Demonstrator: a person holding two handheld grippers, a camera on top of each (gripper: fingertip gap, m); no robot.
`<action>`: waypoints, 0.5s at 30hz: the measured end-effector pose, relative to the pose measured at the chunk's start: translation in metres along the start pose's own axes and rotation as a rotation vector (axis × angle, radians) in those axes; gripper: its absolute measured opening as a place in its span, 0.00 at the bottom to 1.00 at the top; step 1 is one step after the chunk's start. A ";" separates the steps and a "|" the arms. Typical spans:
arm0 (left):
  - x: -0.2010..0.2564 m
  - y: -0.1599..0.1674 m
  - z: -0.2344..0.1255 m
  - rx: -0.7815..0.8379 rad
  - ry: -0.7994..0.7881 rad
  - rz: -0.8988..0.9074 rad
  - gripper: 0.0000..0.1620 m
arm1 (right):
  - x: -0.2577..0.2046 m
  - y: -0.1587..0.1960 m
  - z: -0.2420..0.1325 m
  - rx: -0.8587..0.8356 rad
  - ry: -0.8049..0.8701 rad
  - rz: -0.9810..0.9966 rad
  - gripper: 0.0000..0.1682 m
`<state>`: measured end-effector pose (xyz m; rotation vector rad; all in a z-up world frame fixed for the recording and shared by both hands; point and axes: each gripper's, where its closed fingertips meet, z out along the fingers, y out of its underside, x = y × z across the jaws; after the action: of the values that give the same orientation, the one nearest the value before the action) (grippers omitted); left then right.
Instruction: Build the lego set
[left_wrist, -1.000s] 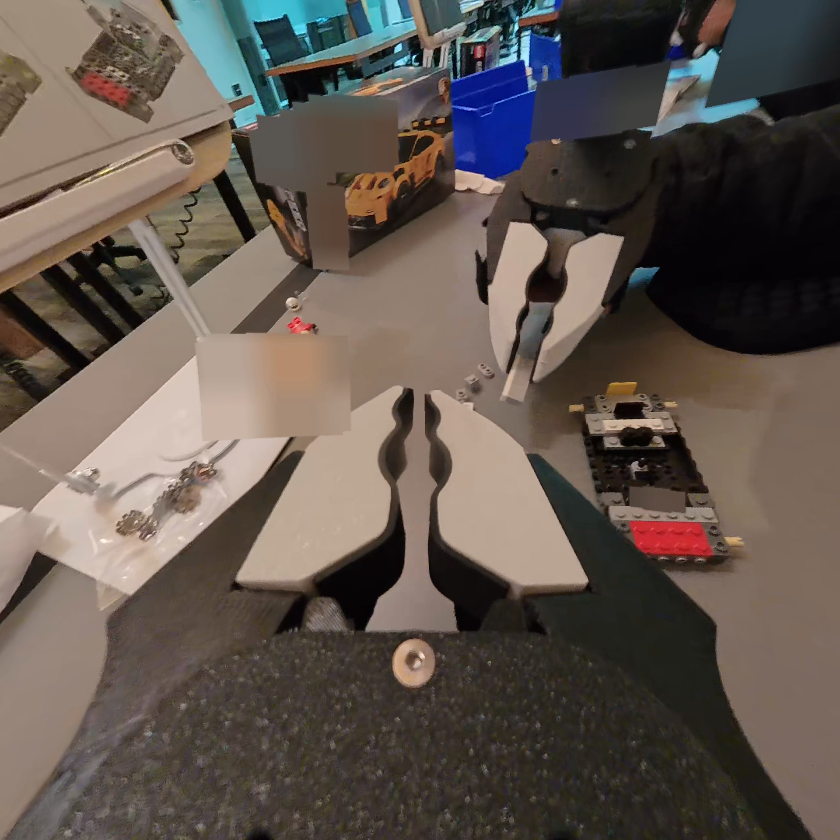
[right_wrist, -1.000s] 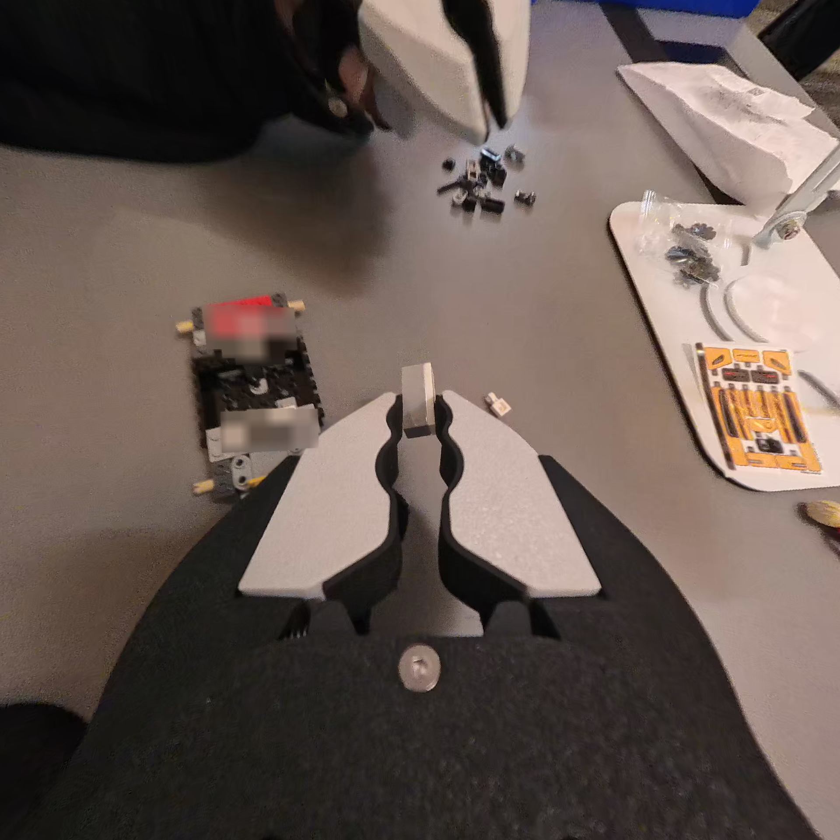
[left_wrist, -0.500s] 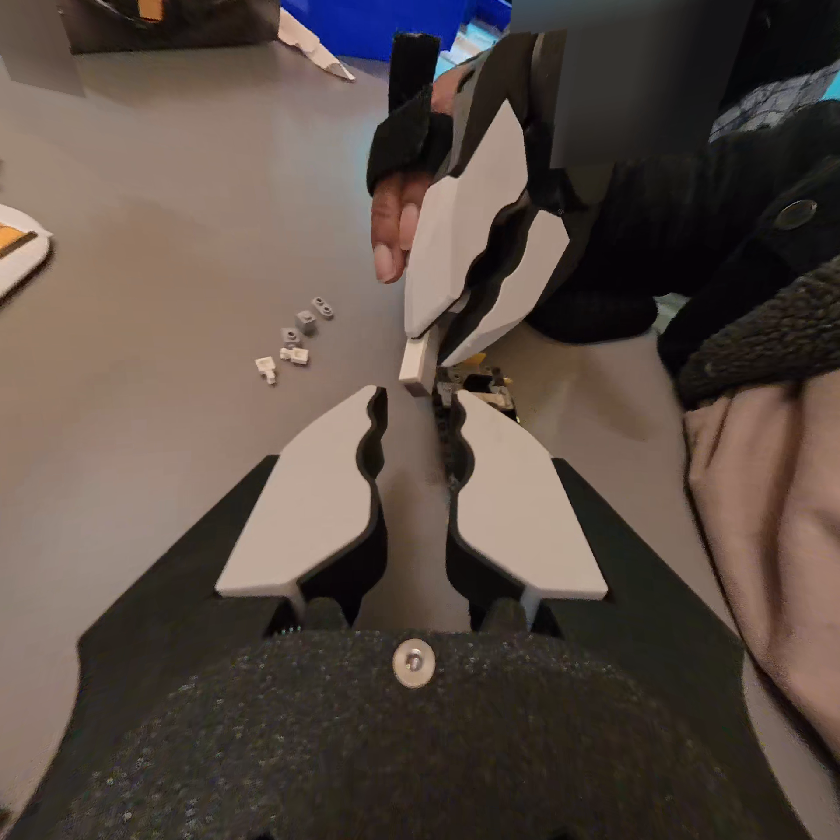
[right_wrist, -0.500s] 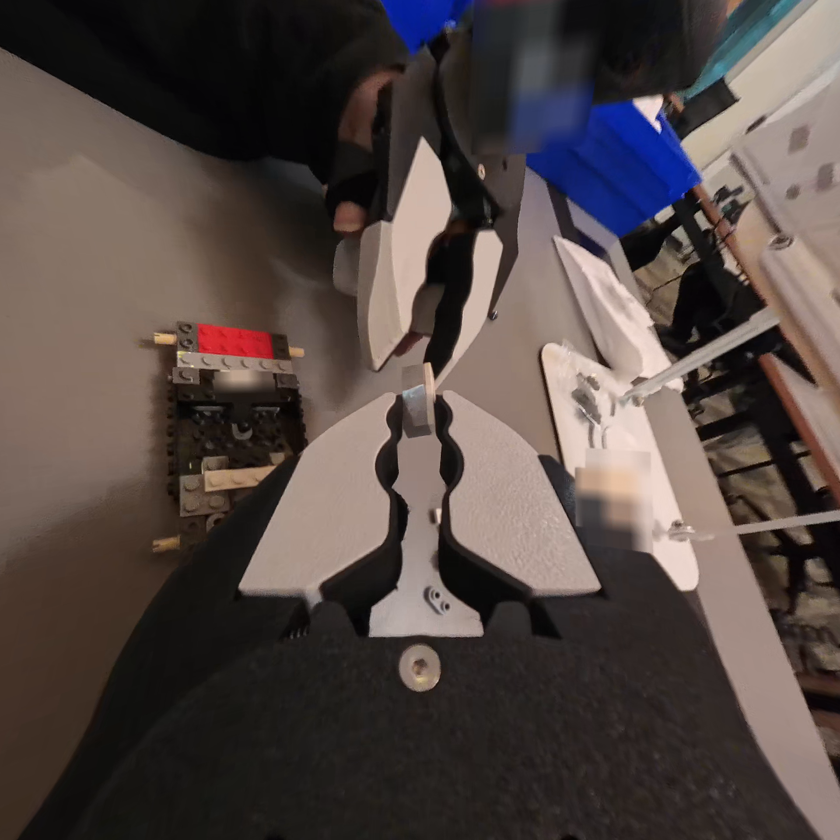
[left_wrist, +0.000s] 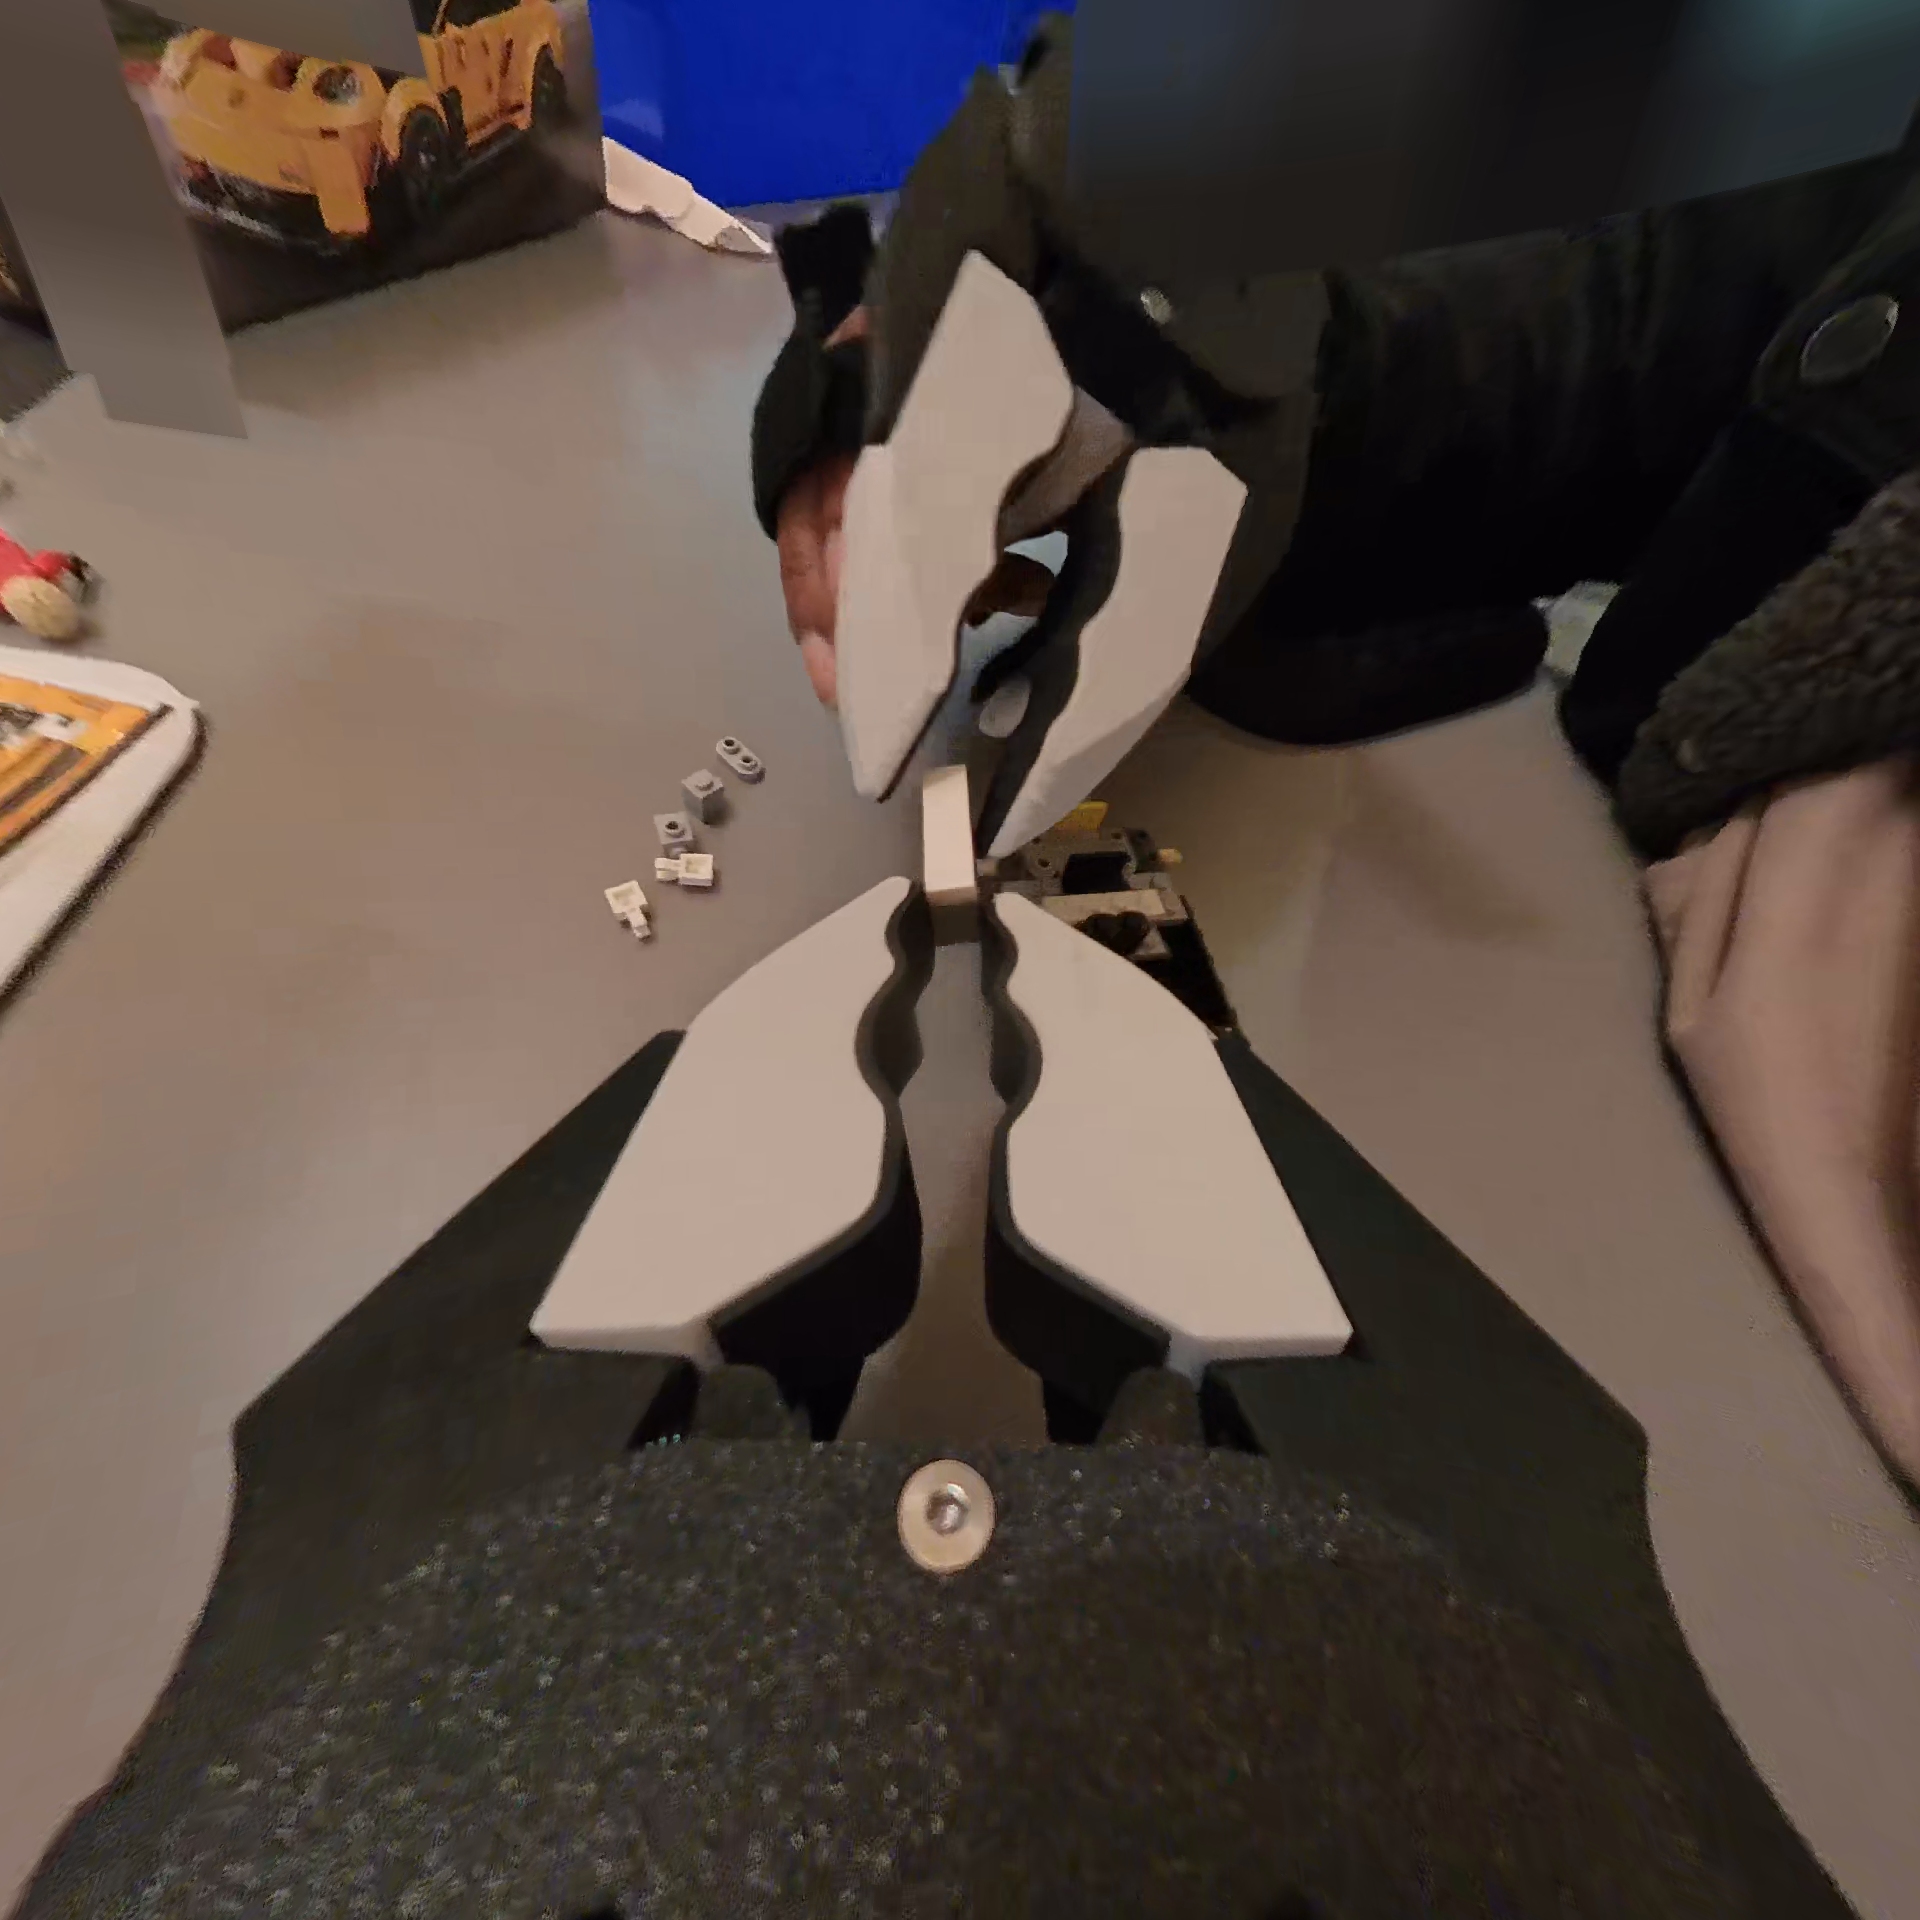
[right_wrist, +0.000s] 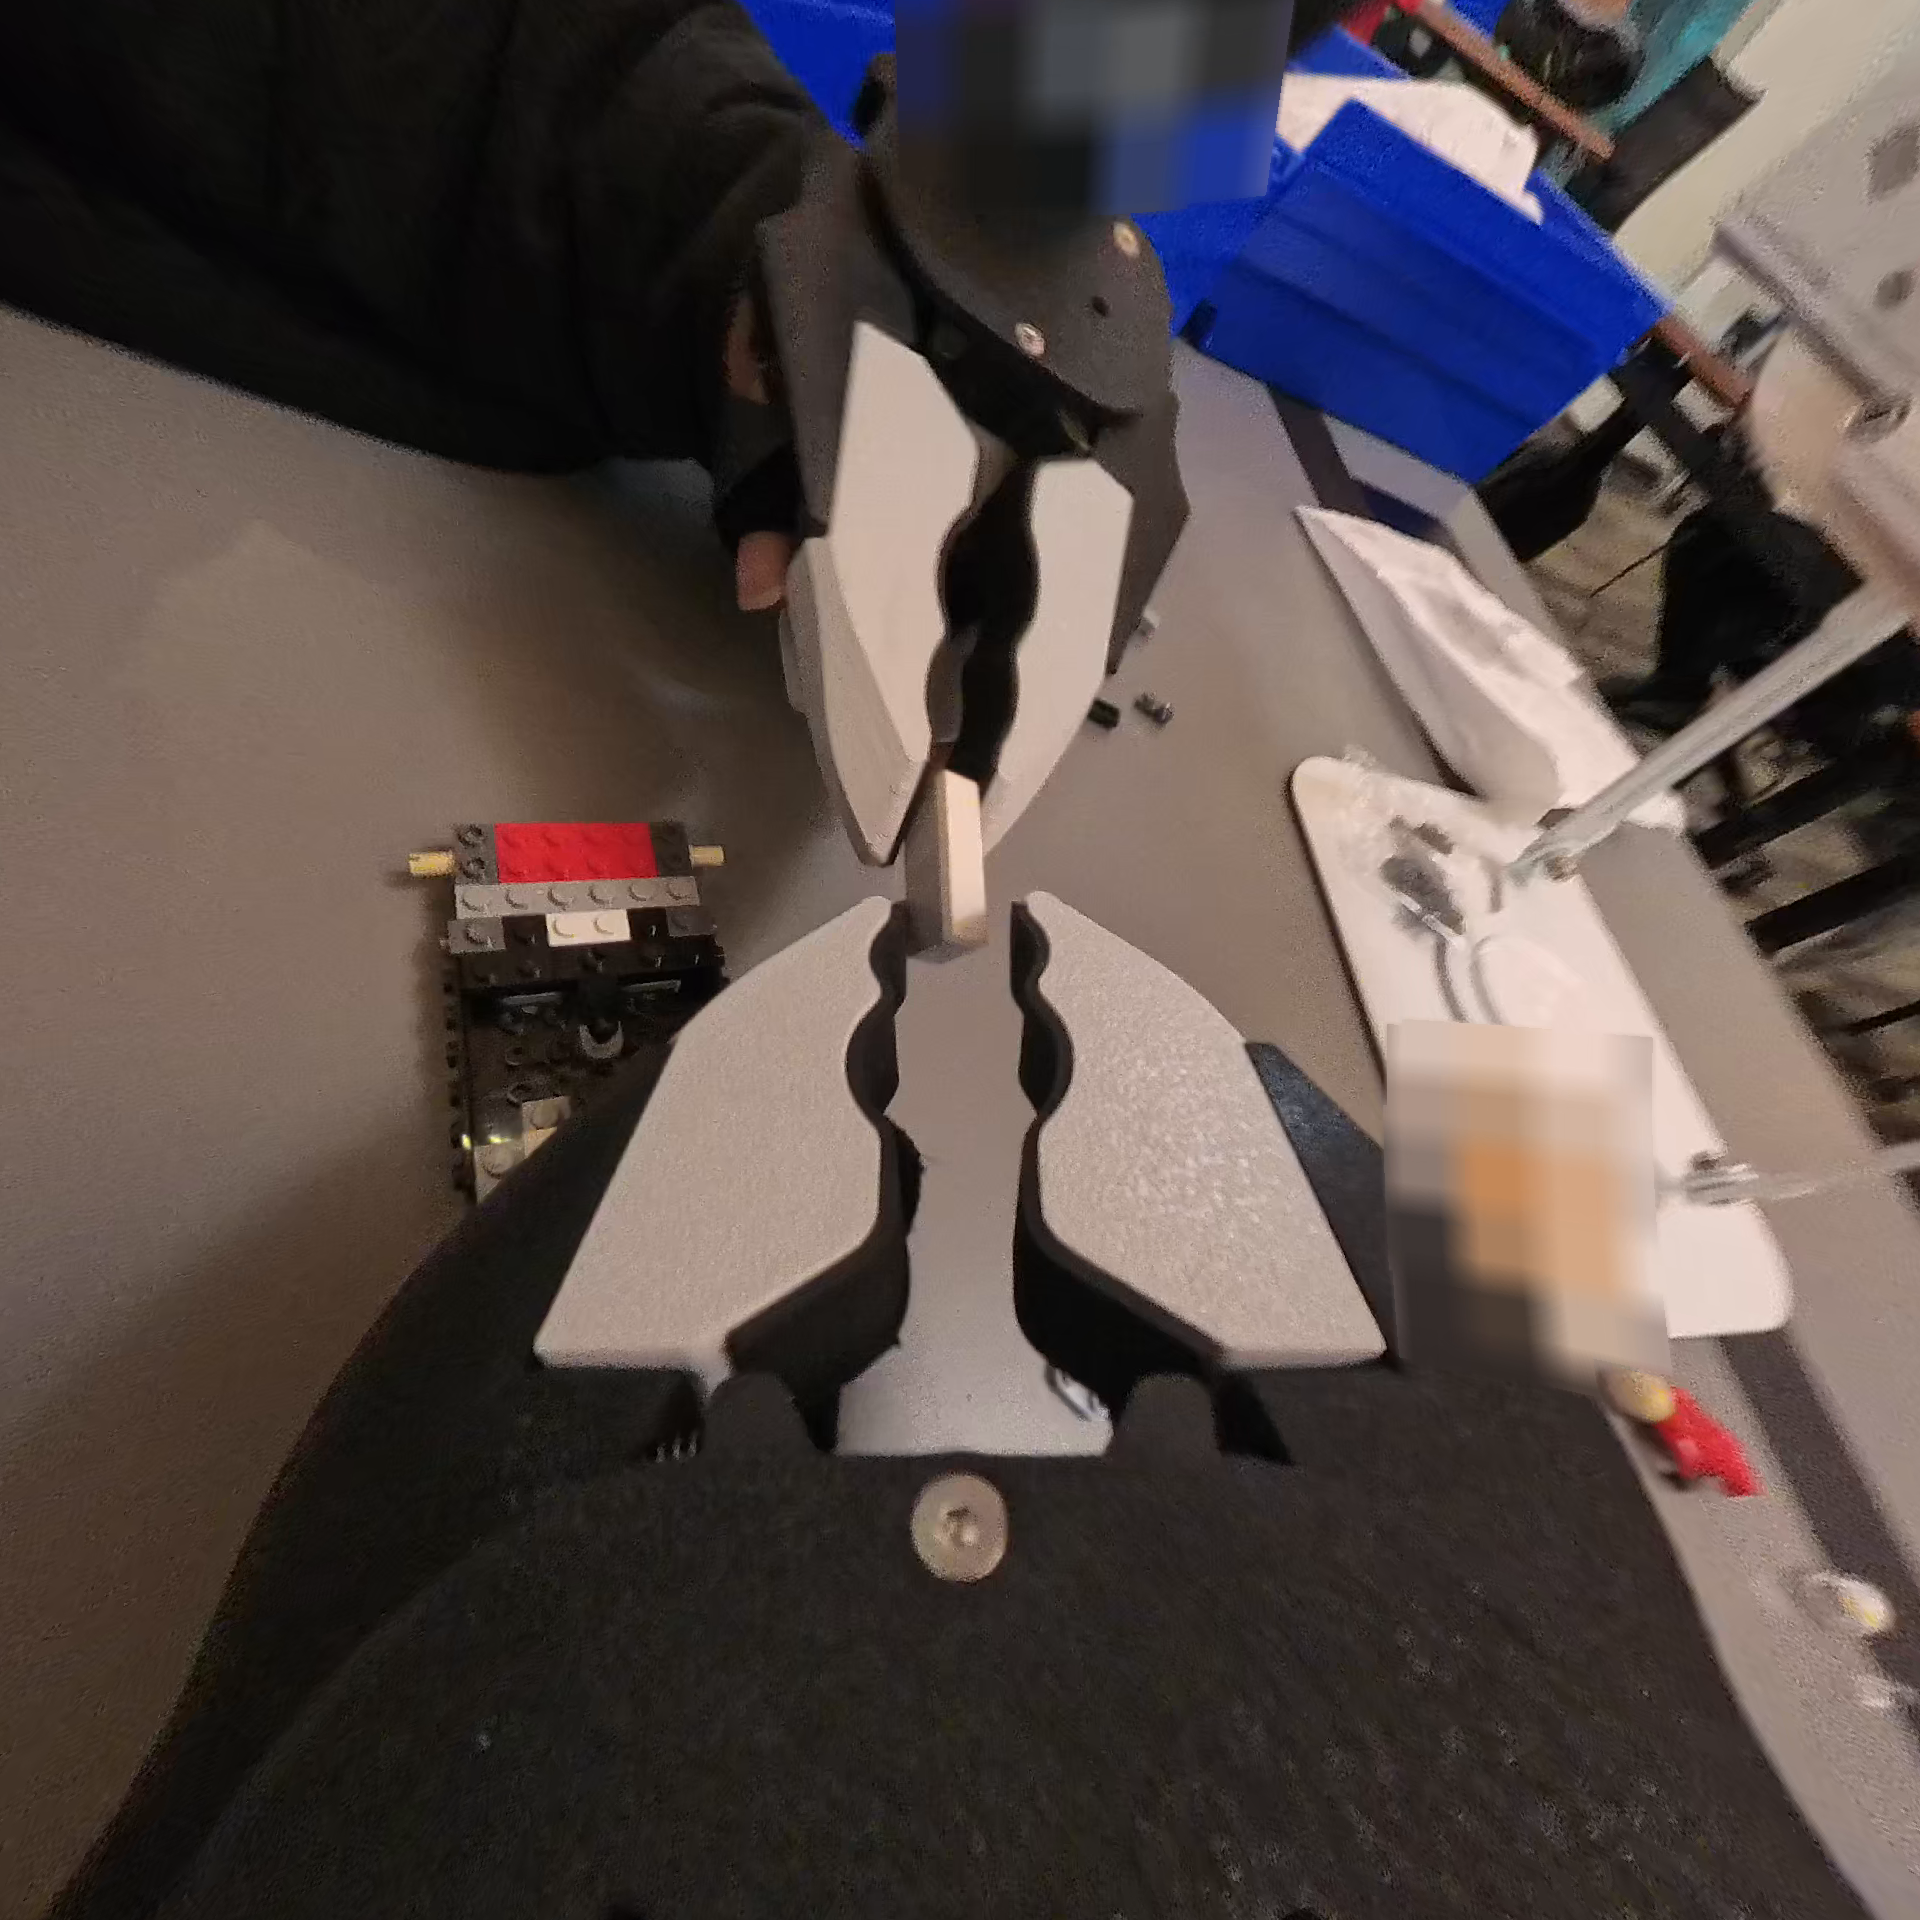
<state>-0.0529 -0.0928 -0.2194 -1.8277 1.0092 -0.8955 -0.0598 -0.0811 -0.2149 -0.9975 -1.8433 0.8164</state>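
Observation:
A small white lego plate (left_wrist: 948, 842) stands on edge between both grippers, above the grey table. My left gripper (left_wrist: 951, 899) is shut on its lower end. My right gripper (left_wrist: 940, 821) comes in from above in the left wrist view. In the right wrist view the right gripper (right_wrist: 956, 914) has its jaws apart around the plate (right_wrist: 951, 883), while the left gripper (right_wrist: 935, 836) pinches it. The partly built black, grey and red chassis (right_wrist: 577, 935) lies flat on the table to the left, and in the left wrist view (left_wrist: 1122, 904) it lies behind the fingers.
Several small grey loose pieces (left_wrist: 686, 831) lie left of the grippers. A white tray (right_wrist: 1558, 987) holds a bag of parts and a sticker sheet. The set's box (left_wrist: 343, 135) and a blue bin (left_wrist: 779, 94) stand at the back. A red figure part (left_wrist: 36, 592) lies at far left.
The grippers have come together tip to tip. The left gripper has closed onto the white plate. The right gripper, which was shut on it, has opened its jaws.

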 end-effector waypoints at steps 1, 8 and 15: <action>-0.001 0.000 -0.001 0.002 -0.017 0.036 0.05 | 0.001 0.002 -0.001 0.003 -0.016 0.047 0.11; 0.000 -0.001 0.002 -0.019 -0.134 0.331 0.05 | -0.004 0.002 0.000 0.014 -0.126 0.225 0.10; 0.000 -0.001 0.002 -0.020 -0.145 0.343 0.05 | -0.006 0.002 0.001 0.014 -0.125 0.175 0.05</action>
<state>-0.0506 -0.0914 -0.2193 -1.6423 1.1952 -0.5393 -0.0582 -0.0855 -0.2194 -1.1328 -1.8705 1.0152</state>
